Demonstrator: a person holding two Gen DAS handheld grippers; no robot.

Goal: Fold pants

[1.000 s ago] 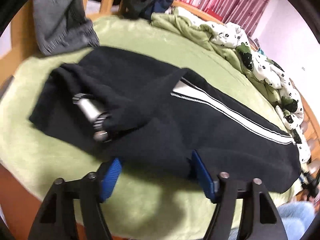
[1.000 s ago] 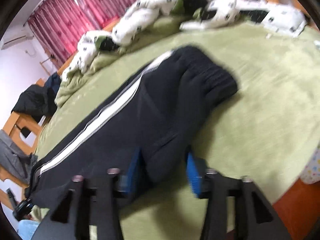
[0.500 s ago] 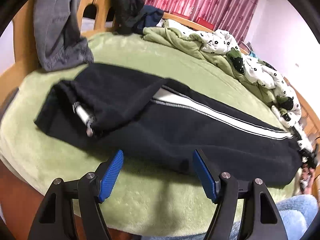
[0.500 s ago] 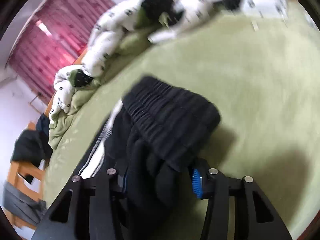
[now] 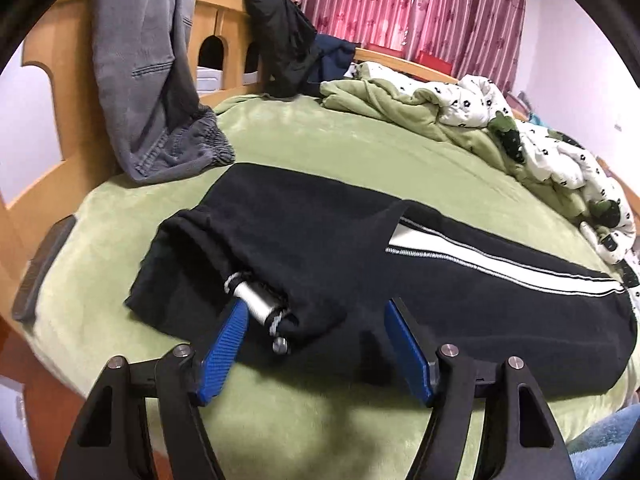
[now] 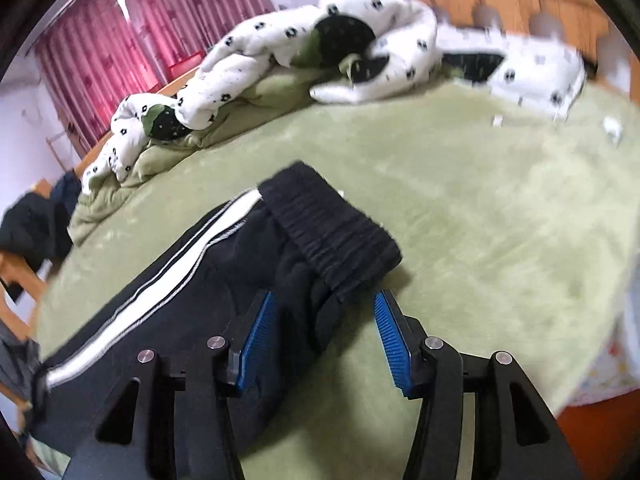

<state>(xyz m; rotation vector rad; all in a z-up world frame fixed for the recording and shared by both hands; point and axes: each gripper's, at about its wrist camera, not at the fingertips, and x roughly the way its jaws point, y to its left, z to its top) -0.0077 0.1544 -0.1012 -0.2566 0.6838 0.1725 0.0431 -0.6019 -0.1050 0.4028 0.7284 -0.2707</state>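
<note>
Pants (image 5: 328, 248) are laid lengthwise across the green bed (image 5: 360, 152), directly ahead of both tongs. In the left wrist view the waist end is seen between and just beyond the left tongs (image 5: 316, 344), whose blue pads (image 5: 224, 356) are spread wide; nothing is gripped, though the near edge of the cloth lies between the two fingers. A silver drawstring tip (image 5: 258, 304) pokes from the waistband, just beside the left pad. In the right wrist view the ribbed cuff (image 6: 332, 228) is seen ahead of the right tongs (image 6: 324, 336), which are likewise parted, with the leg fabric bunched loosely between the pads (image 6: 256, 344) but not pinched. The pants are black with a white side stripe (image 6: 160, 280), and the cuff end is folded back on itself. A gray garment (image 5: 148, 72) is hung over the wooden bed frame (image 5: 48, 92), and a spotted white quilt (image 6: 304, 48) is heaped along the far side before red curtains (image 5: 404, 4).
</note>
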